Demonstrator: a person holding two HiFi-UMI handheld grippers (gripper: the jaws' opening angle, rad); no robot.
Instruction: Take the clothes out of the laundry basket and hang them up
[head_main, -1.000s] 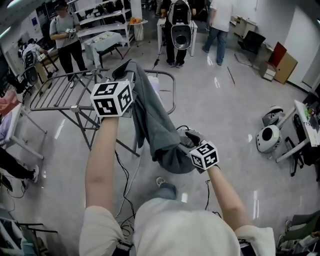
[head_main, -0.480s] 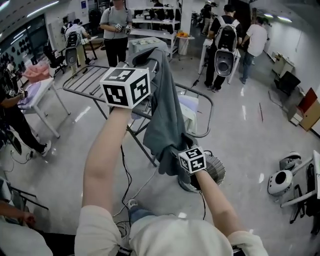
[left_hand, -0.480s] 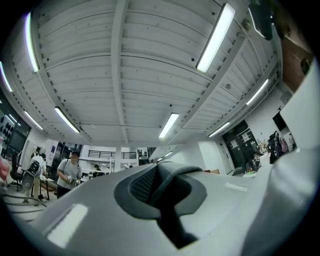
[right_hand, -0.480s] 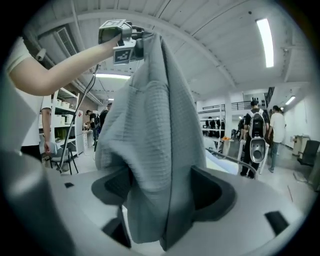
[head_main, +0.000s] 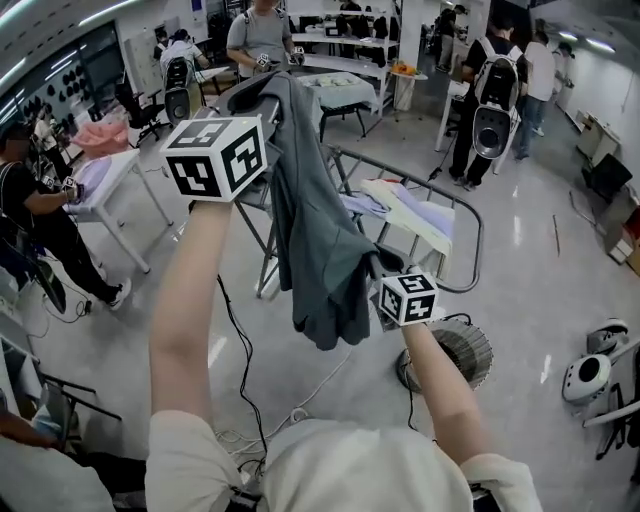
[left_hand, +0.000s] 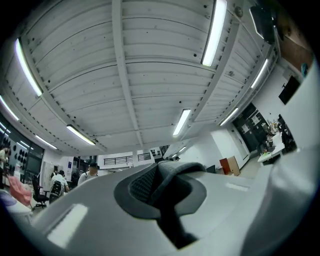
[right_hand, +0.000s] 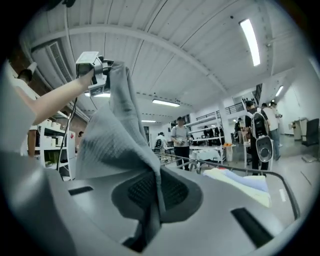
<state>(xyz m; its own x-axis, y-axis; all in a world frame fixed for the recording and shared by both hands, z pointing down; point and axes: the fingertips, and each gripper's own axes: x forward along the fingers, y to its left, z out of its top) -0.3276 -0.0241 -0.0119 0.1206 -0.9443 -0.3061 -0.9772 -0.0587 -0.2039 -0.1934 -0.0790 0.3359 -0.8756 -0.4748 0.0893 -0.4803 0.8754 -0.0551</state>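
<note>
Head view: left gripper (head_main: 252, 100) is raised high, jaws shut on the top of a grey garment (head_main: 315, 235). The garment hangs down in the air from it to the right gripper (head_main: 380, 270), which sits lower and pinches the cloth's lower edge. The rack (head_main: 470, 215) is behind the garment, with pale clothes (head_main: 410, 205) draped on it. The basket (head_main: 455, 352) is on the floor by the right forearm, well below the garment.

Left gripper view: jaws together, with a dark fold of garment (left_hand: 172, 172) clamped between the pads. Above it there is only the ceiling (left_hand: 125, 75) with light strips.

Right gripper view: jaws have just been closing and are now tight on a garment (right_hand: 117, 130) edge that runs down between the pads. The cloth rises up-left to the left gripper (right_hand: 97, 67), which grips its top. The rack (right_hand: 235, 167) rail and the clothes (right_hand: 245, 182) are to the right, apart from the garment.
</note>
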